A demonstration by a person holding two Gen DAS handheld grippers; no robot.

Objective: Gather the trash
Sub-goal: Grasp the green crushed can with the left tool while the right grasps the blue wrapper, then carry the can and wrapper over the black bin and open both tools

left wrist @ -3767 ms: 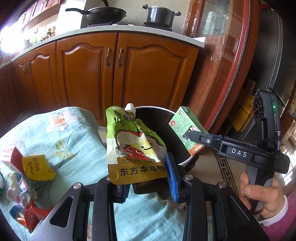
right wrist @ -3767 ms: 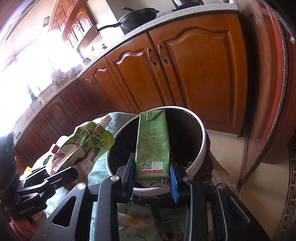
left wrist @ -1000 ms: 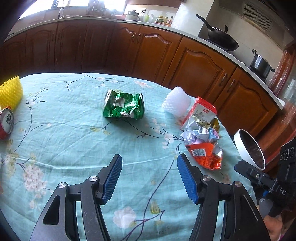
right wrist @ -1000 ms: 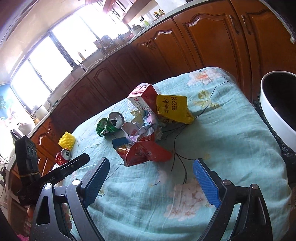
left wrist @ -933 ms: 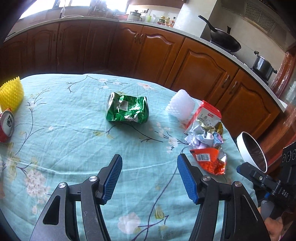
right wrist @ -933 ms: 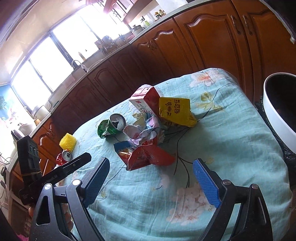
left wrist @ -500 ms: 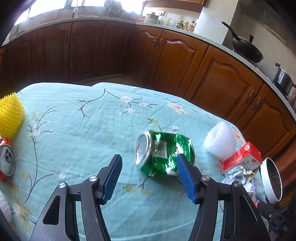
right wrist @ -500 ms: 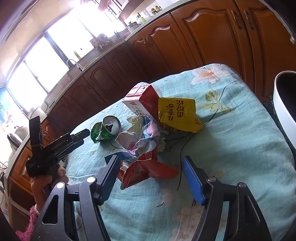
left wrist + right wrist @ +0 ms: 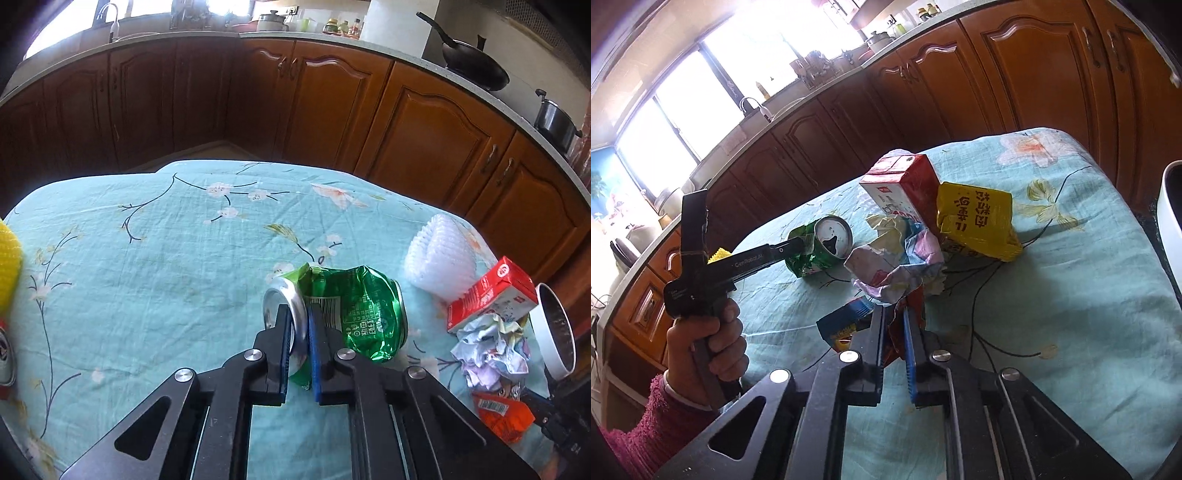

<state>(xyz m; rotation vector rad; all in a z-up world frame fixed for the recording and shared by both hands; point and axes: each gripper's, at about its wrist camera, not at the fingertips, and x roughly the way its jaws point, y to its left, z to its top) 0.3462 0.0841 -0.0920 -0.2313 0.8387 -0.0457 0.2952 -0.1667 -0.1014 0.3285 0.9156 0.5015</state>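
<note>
A crushed green can (image 9: 362,314) lies on its side on the teal floral tablecloth (image 9: 147,277). My left gripper (image 9: 300,317) has its jaws closing on the can's silver top rim, and the blue pads press it from both sides. The same grip shows in the right wrist view, where the left gripper (image 9: 799,245) meets the can (image 9: 831,236). My right gripper (image 9: 895,325) has its jaws closing on a red snack wrapper (image 9: 916,299), pinched between the pads. Crumpled paper (image 9: 897,258) lies just beyond it.
A red-and-white carton (image 9: 905,188) and a yellow packet (image 9: 975,218) lie behind the paper. A white foam net (image 9: 439,258) sits right of the can. The white-rimmed bin (image 9: 554,332) stands off the table's right edge. A yellow foam net (image 9: 7,258) and a red can (image 9: 3,362) lie far left.
My left gripper moved forward to the green can and closed on its rim. My right gripper closed from wide open onto the red wrapper.
</note>
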